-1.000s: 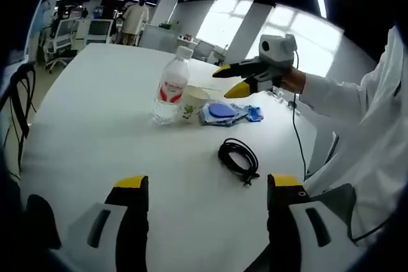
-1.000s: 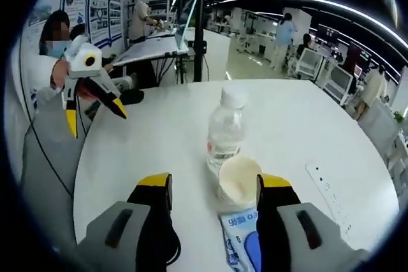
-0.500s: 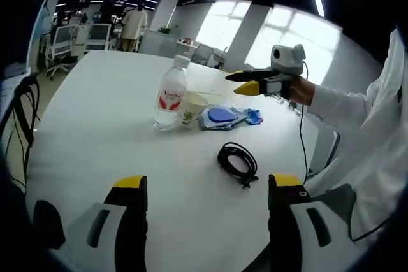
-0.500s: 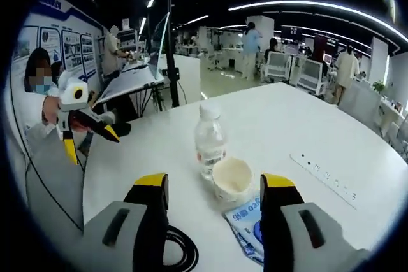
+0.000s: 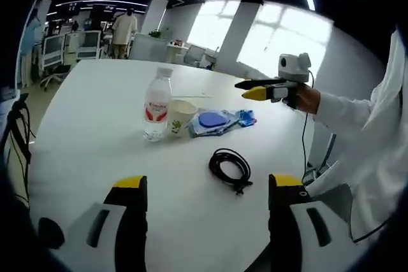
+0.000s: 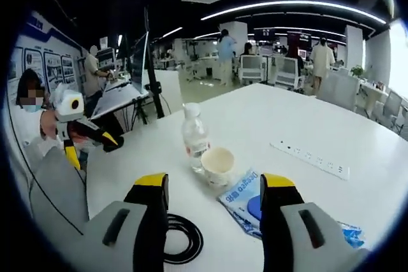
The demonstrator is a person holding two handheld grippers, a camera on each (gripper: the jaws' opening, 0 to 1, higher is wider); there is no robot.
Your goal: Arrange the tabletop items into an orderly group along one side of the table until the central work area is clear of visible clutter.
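On the white table (image 5: 83, 132) a clear water bottle (image 5: 155, 103) with a red label stands upright, with a paper cup (image 5: 180, 116) right beside it. A blue packet (image 5: 213, 121) and a small blue wrapper (image 5: 245, 117) lie to their right. A coiled black cable (image 5: 228, 167) lies nearer to me. My left gripper (image 5: 208, 186) is open and empty, short of the cable. My right gripper (image 5: 247, 90) hovers above the table's right edge. In the right gripper view, the right gripper (image 6: 214, 183) is open above the cable (image 6: 178, 240) and packet (image 6: 245, 199), behind the cup (image 6: 217, 165) and bottle (image 6: 194, 144).
A white power strip (image 6: 309, 157) lies on the table (image 6: 287, 125) beyond the items. The left gripper (image 6: 95, 148) shows at the table's left edge, held by a person in white. Office chairs (image 5: 16, 132), desks and people stand around the room.
Both views have drawn back from the items. The right gripper has moved away from the cup and packet toward the table's edge, and its view now takes in the cable and power strip.
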